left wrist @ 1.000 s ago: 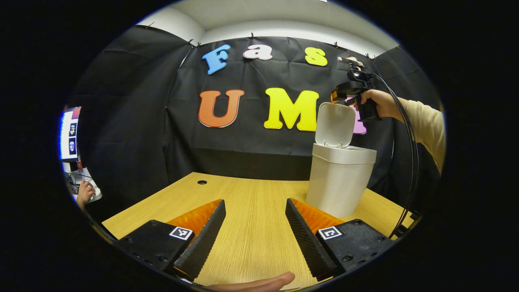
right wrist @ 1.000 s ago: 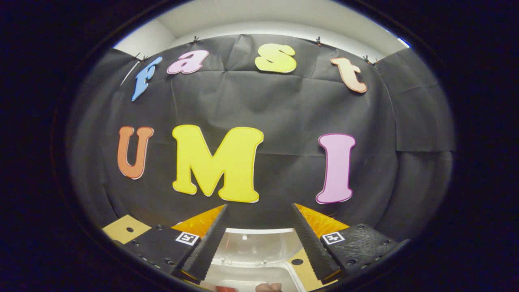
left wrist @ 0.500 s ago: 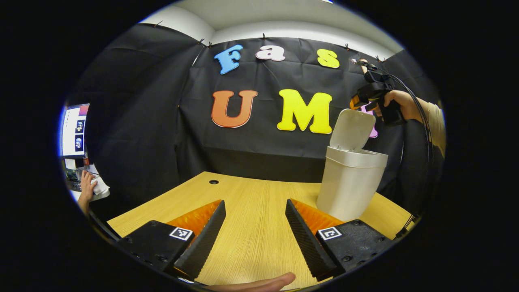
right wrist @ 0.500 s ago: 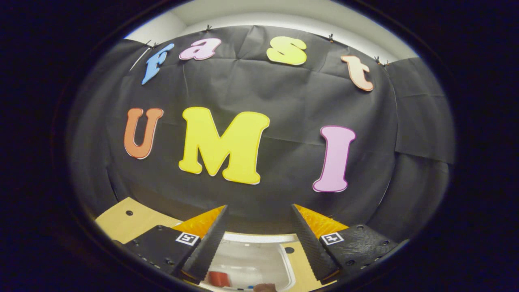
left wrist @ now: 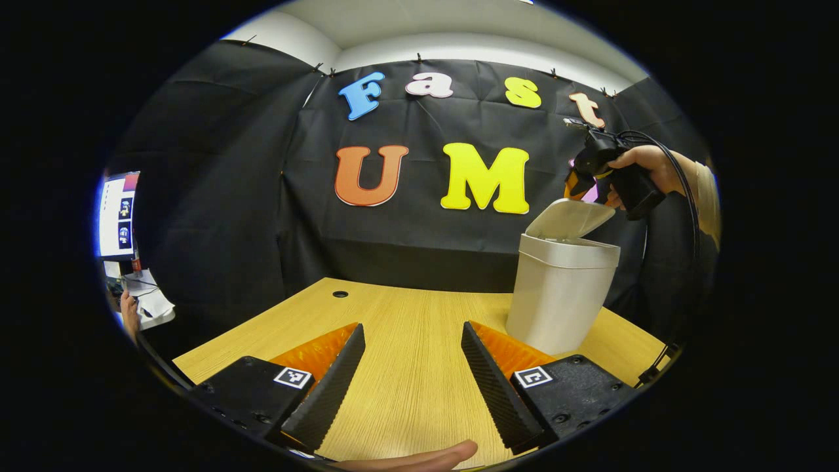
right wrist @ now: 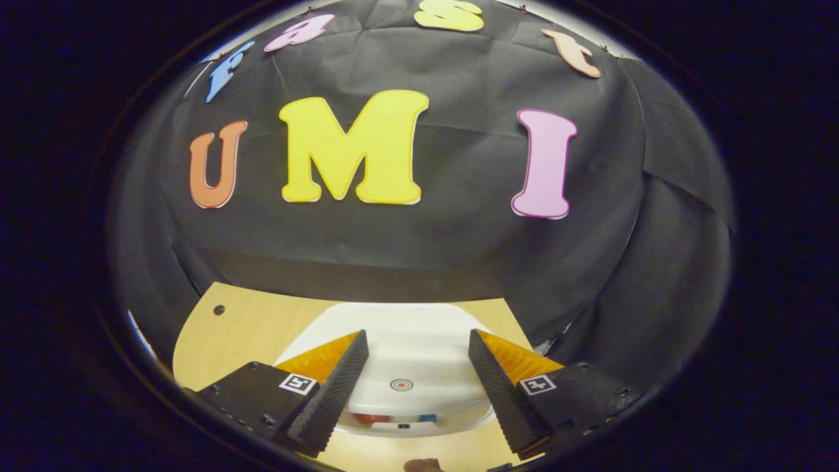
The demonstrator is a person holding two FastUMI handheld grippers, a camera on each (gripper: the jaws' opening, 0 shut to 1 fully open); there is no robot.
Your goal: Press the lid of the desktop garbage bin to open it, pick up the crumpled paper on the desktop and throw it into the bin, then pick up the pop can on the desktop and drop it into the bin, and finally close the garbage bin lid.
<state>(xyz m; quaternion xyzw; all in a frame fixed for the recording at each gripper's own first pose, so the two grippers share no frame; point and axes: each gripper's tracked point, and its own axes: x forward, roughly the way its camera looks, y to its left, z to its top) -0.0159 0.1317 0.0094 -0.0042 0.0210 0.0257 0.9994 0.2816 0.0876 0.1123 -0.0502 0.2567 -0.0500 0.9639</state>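
In the left gripper view the white bin [left wrist: 557, 301] stands on the wooden table [left wrist: 406, 387] at the right. Its lid [left wrist: 569, 217] is tilted low over the opening. A hand holds my right gripper [left wrist: 575, 187] just above that lid, angled down; I cannot tell whether it touches. In the right gripper view the lid [right wrist: 400, 347] lies below my open right gripper [right wrist: 417, 334], and a round mark [right wrist: 401, 385] sits between the fingers. Something red [right wrist: 371, 417] shows in the gap under the lid's near edge. My left gripper [left wrist: 412, 326] hovers open over bare table, holding nothing.
A cable hole [left wrist: 340, 294] is at the table's far left corner, and it shows again as a cable hole [right wrist: 218, 309] in the right gripper view. A monitor [left wrist: 117, 216] and papers [left wrist: 147, 301] sit outside the booth at the left. A black cable [left wrist: 685, 275] hangs from the right gripper.
The lid has swung from upright to nearly down. The right gripper has dropped and pitched downward over it. The left gripper has hardly moved.
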